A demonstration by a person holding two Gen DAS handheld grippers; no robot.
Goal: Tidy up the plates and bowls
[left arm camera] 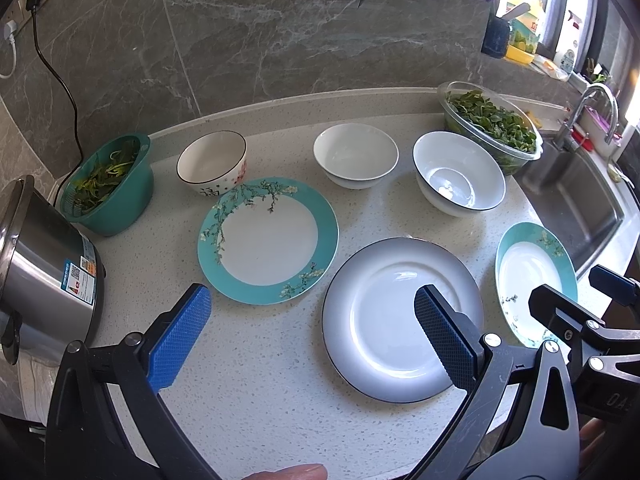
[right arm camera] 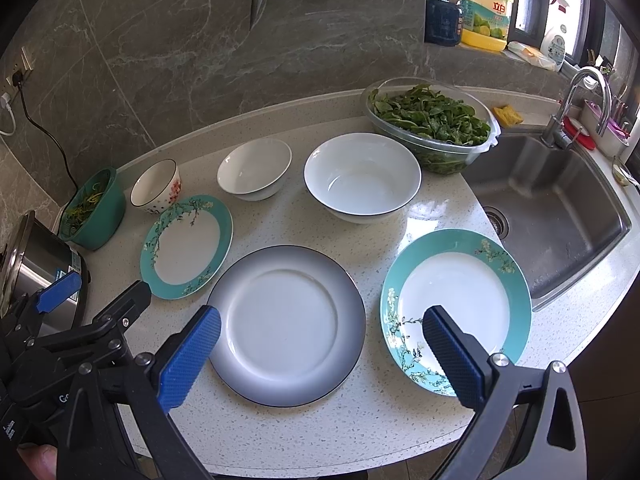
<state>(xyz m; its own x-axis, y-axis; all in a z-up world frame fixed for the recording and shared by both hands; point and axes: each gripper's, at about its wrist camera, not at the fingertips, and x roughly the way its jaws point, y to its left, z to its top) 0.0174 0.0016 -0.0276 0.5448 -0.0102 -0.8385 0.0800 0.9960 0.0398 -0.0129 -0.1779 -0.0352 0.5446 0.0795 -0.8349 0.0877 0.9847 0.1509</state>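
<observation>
Nothing has been stacked yet, so the risks lie in the first pick. The plates lie flat on the speckled tabletop [right arm camera: 360,432], leaving little rim for a finger to slide under; a shallow bite could let glazed china slip and chip. The right teal plate [right arm camera: 456,312] sits close to the sink [right arm camera: 560,216] and near the tabletop's edge, so a careless nudge to the right could tip it over the lip. The grey-rimmed plate [right arm camera: 286,324] lies just beside both teal plates, and dragging it sideways could knock into either.

Farther back stand three bowls: a small patterned bowl [left arm camera: 212,162] at the left, a white bowl [left arm camera: 355,155] in the middle and a large white bowl [left arm camera: 458,172] at the right, close to a clear bowl of greens [left arm camera: 492,124]. The left teal plate [left arm camera: 267,240] lies in front of the patterned bowl.

The left hand-held gripper [left arm camera: 312,336] hangs above the near tabletop, fingers spread wide and empty, its right finger over the grey-rimmed plate. The right hand-held gripper [right arm camera: 320,356] is likewise wide and empty, straddling the gap between the grey-rimmed plate and the right teal plate.
</observation>
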